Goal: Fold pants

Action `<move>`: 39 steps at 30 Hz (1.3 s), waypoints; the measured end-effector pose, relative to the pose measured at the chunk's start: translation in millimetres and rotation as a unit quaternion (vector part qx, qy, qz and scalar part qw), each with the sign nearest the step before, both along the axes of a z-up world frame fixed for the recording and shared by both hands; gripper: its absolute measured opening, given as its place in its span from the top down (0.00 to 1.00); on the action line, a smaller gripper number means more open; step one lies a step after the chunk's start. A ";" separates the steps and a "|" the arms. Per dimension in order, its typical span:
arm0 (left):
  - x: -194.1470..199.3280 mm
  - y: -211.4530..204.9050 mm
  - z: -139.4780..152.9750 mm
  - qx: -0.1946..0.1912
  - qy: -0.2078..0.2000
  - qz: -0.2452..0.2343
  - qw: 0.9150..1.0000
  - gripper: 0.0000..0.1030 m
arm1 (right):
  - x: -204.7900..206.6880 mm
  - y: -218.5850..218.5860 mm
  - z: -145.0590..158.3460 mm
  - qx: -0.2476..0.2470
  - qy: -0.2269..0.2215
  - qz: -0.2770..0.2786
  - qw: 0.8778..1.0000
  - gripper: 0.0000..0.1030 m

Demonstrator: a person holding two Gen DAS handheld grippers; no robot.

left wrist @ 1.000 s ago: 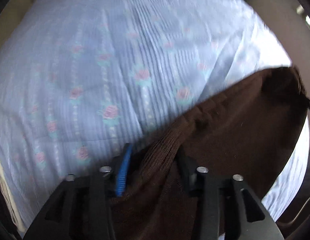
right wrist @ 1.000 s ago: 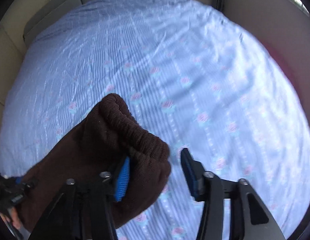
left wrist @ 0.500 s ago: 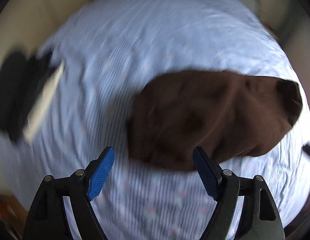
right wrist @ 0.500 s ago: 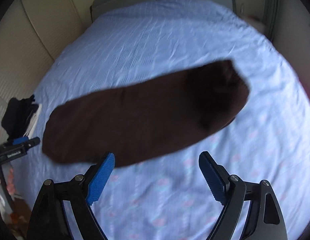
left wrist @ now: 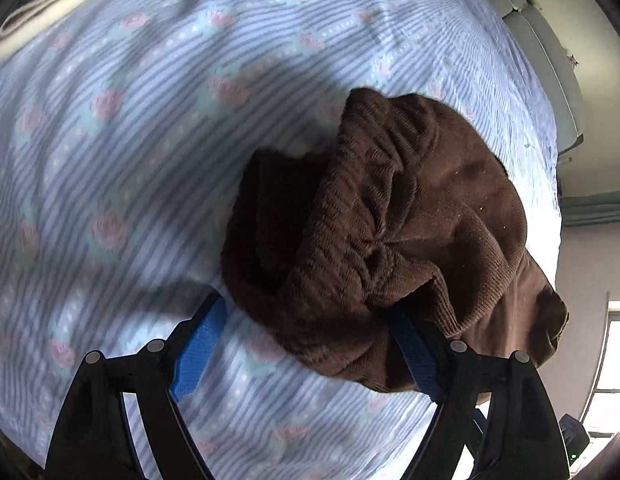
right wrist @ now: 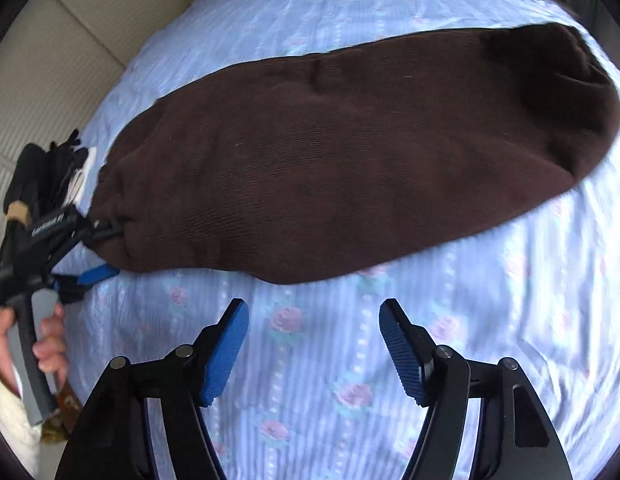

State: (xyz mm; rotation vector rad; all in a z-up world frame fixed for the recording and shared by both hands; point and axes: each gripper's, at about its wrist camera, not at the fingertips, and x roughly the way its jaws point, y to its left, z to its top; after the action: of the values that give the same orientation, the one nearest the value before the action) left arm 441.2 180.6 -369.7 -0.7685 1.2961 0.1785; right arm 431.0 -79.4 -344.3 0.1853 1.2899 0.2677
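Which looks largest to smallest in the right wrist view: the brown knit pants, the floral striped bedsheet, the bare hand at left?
1. Floral striped bedsheet.
2. Brown knit pants.
3. Bare hand, though the frame edge cuts it off.

Brown pants [right wrist: 350,152], blue striped sheet [right wrist: 490,320] (pink roses)

A pale blue rose-print bedsheet [right wrist: 390,360] covers the bed, with a dark bundle [right wrist: 41,172] at its edge.
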 end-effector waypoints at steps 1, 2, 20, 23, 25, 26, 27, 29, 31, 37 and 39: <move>2.2 0.9 1.2 -0.004 -0.003 0.000 1.000 0.19 | 3.8 4.5 -0.5 0.004 -0.003 0.009 1.000 0.34; 3.2 3.5 1.6 -0.010 -0.006 0.004 1.000 0.21 | 6.6 9.4 -2.7 0.003 -0.006 0.019 1.000 0.34; 42.6 6.8 104.2 0.051 -0.148 -0.049 0.986 0.61 | 37.7 22.8 14.3 0.059 -0.009 0.047 0.997 0.39; 40.4 8.5 101.1 0.047 -0.146 -0.044 0.987 0.61 | 41.1 17.5 11.8 0.054 -0.019 0.053 0.997 0.39; 39.9 15.0 96.9 0.035 -0.142 -0.033 0.989 0.61 | 53.7 19.0 23.6 0.046 -0.046 0.064 0.996 0.39; 38.5 17.5 94.7 0.032 -0.139 -0.029 0.989 0.61 | 58.0 19.5 32.7 0.048 -0.064 0.065 0.995 0.39; 36.2 19.4 92.3 0.030 -0.136 -0.024 0.990 0.61 | 62.4 20.2 41.8 0.048 -0.085 0.064 0.993 0.39; 33.5 22.6 87.9 0.023 -0.130 -0.016 0.991 0.61 | 70.9 20.1 46.4 0.051 -0.100 0.063 0.992 0.39; 30.0 25.5 81.6 0.013 -0.121 -0.009 0.993 0.61 | 76.2 23.7 34.0 0.058 -0.072 0.065 0.994 0.39; 9.3 28.7 68.6 0.010 -0.110 -0.024 0.994 0.61 | 70.6 32.6 -6.1 0.076 -0.021 0.072 0.994 0.43; -3.7 32.0 63.8 0.014 -0.099 -0.025 0.995 0.62 | 67.5 31.8 -4.4 0.095 -0.013 0.064 0.993 0.64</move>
State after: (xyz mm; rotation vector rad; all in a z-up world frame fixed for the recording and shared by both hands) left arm 437.4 212.6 -305.8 -0.7105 1.1212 0.0774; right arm 498.5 -47.6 -348.7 0.2593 1.2520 0.5018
